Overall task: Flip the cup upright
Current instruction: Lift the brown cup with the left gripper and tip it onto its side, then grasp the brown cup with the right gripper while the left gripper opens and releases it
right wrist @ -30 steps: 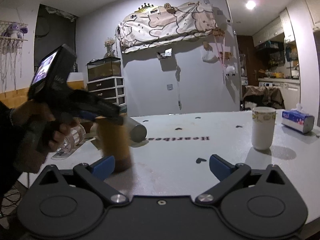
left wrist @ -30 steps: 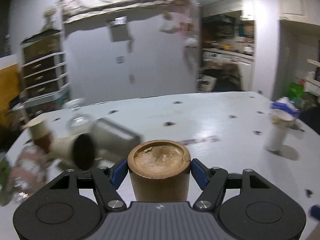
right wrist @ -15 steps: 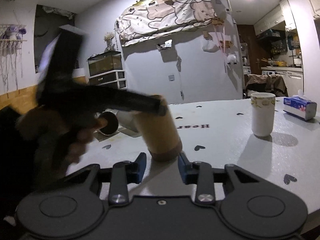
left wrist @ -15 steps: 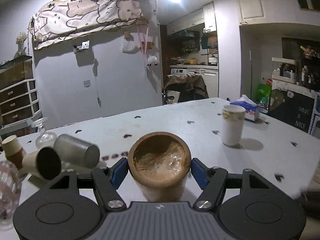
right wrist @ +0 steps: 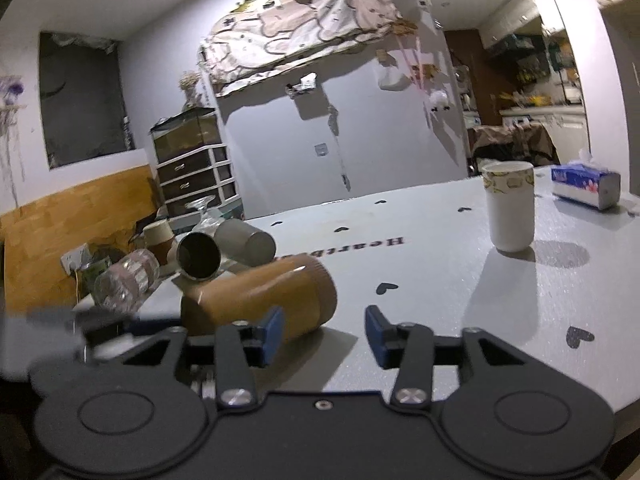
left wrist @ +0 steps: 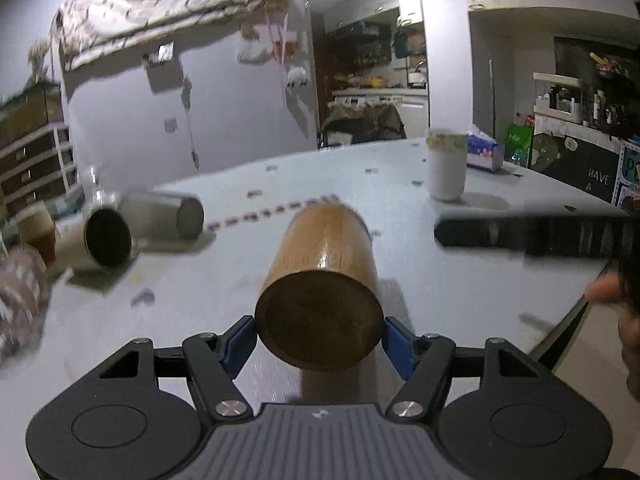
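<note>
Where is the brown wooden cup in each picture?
Left wrist view: brown wooden cup at bottom centre, flat base toward the camera, between the left gripper's fingers.
Right wrist view: same cup lying tilted, lower left of centre.
Shared landmark: upright white paper cup.

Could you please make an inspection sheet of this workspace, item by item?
Surface: white table with heart marks.
Job's things: wooden cup tilted on its side, base toward the left camera.
Clutter: metal cups lying down, white cup upright, tissue pack, glassware.
Grippers: left gripper shut on wooden cup; right gripper open, empty.
Cables: nothing seen.
Surroundings: drawer unit, kitchen behind.
</note>
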Demonstrator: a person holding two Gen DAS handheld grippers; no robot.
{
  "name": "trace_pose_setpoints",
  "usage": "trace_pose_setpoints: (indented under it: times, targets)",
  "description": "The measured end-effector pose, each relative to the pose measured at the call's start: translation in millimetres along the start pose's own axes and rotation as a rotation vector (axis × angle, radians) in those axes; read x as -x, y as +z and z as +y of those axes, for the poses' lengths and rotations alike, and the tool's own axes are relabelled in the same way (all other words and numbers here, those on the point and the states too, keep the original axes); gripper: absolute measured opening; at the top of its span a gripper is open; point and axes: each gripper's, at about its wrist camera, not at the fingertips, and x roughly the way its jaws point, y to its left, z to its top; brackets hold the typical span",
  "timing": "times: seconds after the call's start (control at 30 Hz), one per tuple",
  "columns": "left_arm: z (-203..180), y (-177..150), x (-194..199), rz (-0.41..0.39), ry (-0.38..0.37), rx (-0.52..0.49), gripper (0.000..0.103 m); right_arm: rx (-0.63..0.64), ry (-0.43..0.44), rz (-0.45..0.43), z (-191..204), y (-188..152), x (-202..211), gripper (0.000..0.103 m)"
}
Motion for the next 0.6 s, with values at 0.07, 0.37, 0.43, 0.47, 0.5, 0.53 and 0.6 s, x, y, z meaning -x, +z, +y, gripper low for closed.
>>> trace_pose_setpoints:
  times: [0.07,0.37,0.43,0.47,0.5,0.53,0.6]
  targets:
    - [0.3,-3.3,-3.1,0.015,-0.003,0.016,0.069,-0.065,0.013,0.018,-7.8,7.4,-5.5,0.065]
    - [-1.5,-7.4,-4.0,0.009,0.001,0.016,0.069,-0.444,0.149,0.222,-41.6,52.6,-66.1,0.071]
    - [-1.8,-7.8,-3.6,0.008,0.003,0.013,0.069,-0.523,0.139,0.279,-45.7,56.5,-85.8,0.072]
    - [-1.9,-8.1,-3.1,0.007,0.003,0.012,0.069,-0.545,0.136,0.303,-45.0,56.4,-93.6,0.072]
    - [-2.4,-8.1,-2.9,0.006,0.005,0.009,0.069,-0.575,0.13,0.334,-45.7,55.9,-103.1,0.072]
    - [-2.7,-8.1,-2.7,0.006,0.006,0.006,0.069,-0.601,0.127,0.36,-46.1,54.8,-110.3,0.072]
    - [-2.4,-8.2,-2.3,0.005,0.005,0.004,0.069,-0.659,0.126,0.417,-47.3,50.5,-125.2,0.072]
